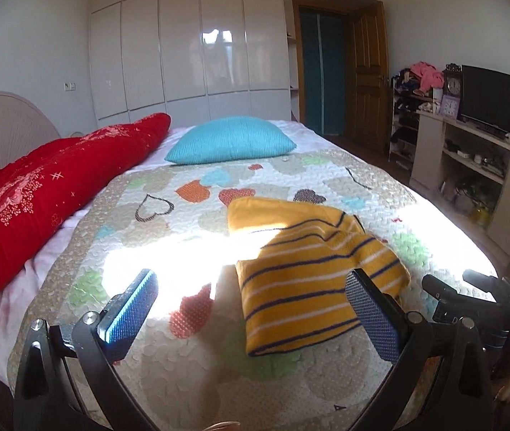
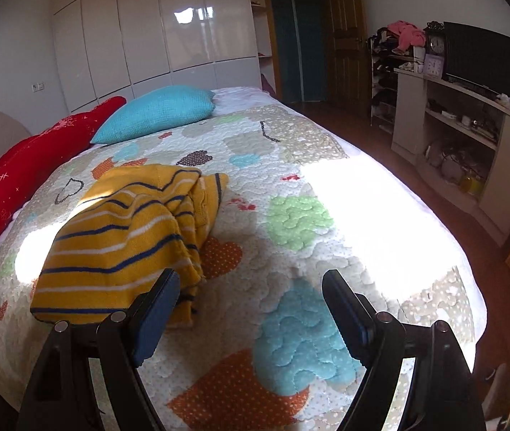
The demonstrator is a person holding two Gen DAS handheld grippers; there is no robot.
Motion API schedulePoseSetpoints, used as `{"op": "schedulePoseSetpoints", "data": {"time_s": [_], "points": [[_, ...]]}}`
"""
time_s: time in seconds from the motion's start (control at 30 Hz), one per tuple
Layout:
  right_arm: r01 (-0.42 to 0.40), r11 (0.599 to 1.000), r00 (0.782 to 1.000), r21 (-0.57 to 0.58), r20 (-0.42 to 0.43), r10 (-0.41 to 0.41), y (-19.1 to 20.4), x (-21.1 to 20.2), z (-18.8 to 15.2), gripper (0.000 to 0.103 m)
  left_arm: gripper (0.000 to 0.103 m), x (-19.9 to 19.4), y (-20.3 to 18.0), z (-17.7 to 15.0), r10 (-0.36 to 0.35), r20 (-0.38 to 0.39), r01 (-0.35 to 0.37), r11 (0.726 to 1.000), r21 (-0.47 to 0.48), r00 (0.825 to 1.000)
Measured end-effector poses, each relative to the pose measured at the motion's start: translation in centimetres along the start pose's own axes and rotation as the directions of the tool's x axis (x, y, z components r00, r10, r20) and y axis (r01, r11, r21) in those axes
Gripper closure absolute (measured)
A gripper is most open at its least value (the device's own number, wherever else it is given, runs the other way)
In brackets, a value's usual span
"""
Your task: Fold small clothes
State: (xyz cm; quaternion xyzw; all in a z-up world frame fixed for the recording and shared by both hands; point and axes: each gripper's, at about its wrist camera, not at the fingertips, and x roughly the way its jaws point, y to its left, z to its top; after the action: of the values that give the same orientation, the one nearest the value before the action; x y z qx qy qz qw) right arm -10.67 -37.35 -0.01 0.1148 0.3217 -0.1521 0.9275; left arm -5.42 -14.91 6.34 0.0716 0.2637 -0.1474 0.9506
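A small yellow garment (image 1: 301, 269) with navy and white stripes lies folded over on the heart-patterned quilt (image 1: 168, 222); it also shows in the right wrist view (image 2: 129, 237). My left gripper (image 1: 251, 280) is open and empty, held above the quilt, its right finger over the garment's right edge. My right gripper (image 2: 251, 283) is open and empty, just right of the garment, its left finger over the garment's near corner. The other gripper's body (image 1: 484, 309) shows at the right of the left wrist view.
A turquoise pillow (image 1: 229, 140) and a red duvet (image 1: 39, 194) lie at the bed's far and left side. A cabinet with a TV (image 2: 484, 61) stands right of the bed, across wooden floor (image 2: 470, 244). White wardrobes (image 1: 190, 50) line the back wall.
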Motion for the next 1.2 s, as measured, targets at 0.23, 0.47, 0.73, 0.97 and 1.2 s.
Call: {"op": "schedulePoseSetpoints", "data": {"time_s": [0.23, 0.47, 0.73, 0.97, 1.2], "points": [[0.048, 0.999, 0.999, 0.001, -0.005, -0.048, -0.9, -0.7, -1.2, 0.017, 0.000, 2.2, -0.5, -2.4, -0.027, -0.148, 0.023, 0.999, -0.031, 0.989], [0.040, 0.998, 0.998, -0.053, -0.041, -0.042, 1.6, 0.1, -1.7, 0.017, 0.000, 3.2, 1.5, -4.1, -0.014, -0.237, -0.009, 0.995, -0.096, 0.971], [0.007, 0.993, 0.998, -0.118, -0.068, -0.016, 5.0, 0.7, -2.3, 0.017, 0.000, 3.2, 3.6, -5.2, 0.027, -0.267, -0.066, 0.989, -0.136, 0.963], [0.003, 0.992, 0.997, -0.130, -0.076, -0.013, 6.0, 0.9, -2.3, 0.017, 0.000, 2.9, 4.3, -5.5, 0.089, -0.266, -0.124, 0.985, -0.118, 0.960], [0.003, 0.991, 0.998, -0.131, -0.064, -0.012, 6.2, 0.6, -2.1, 0.017, 0.000, 3.0, 3.9, -5.8, 0.107, -0.280, -0.139, 0.986, -0.097, 0.954]]}}
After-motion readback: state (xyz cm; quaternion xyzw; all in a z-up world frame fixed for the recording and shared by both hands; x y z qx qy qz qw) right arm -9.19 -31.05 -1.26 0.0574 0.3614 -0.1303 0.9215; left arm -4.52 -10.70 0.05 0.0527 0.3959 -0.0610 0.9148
